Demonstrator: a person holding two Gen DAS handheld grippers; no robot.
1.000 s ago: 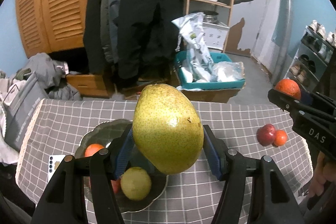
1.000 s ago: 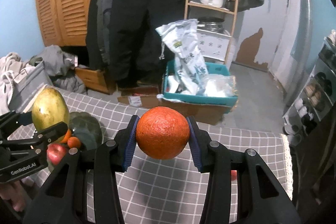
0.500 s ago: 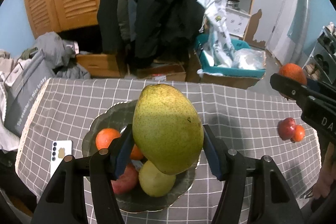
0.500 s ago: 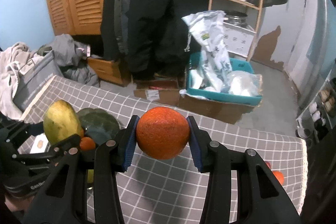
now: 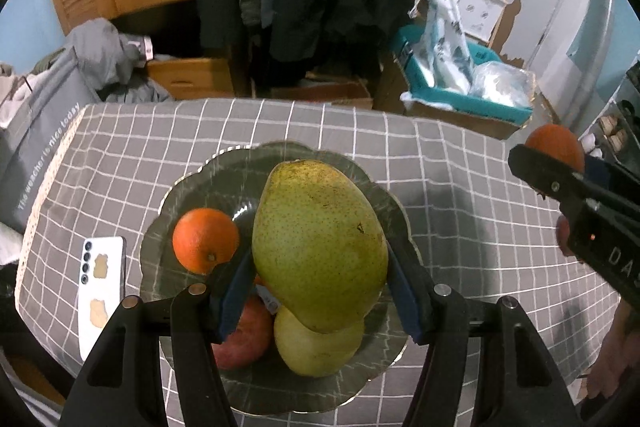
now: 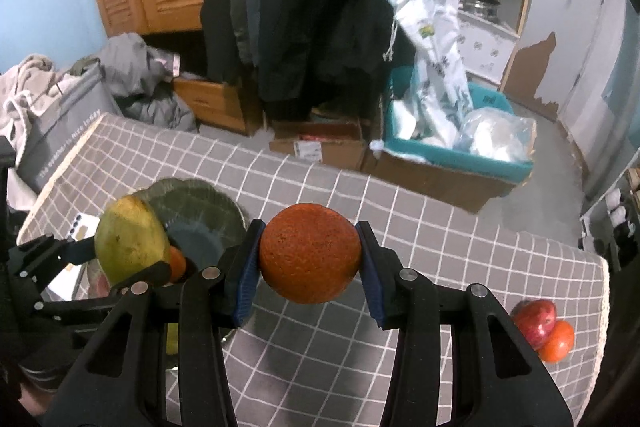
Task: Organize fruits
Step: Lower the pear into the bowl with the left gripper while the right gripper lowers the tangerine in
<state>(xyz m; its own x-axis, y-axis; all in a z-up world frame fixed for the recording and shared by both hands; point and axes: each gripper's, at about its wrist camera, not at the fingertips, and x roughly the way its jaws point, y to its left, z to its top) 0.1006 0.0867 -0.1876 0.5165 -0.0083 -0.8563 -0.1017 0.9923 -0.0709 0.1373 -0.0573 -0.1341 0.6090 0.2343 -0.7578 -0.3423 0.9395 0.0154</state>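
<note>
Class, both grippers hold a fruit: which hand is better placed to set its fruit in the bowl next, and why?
Left. The left gripper holds the mango directly above the bowl; the right gripper holds its orange off to the bowl's side, over the tablecloth.

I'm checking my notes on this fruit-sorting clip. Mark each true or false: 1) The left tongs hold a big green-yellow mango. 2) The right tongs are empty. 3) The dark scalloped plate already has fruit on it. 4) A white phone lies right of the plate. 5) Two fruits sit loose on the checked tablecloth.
1) True: the left tongs grip the green-yellow mango.
2) False: the right tongs grip a round orange.
3) True: the dark scalloped plate holds a small orange and others.
4) False: the white phone lies left of it.
5) True: red apple and small orange-red fruit.
</note>
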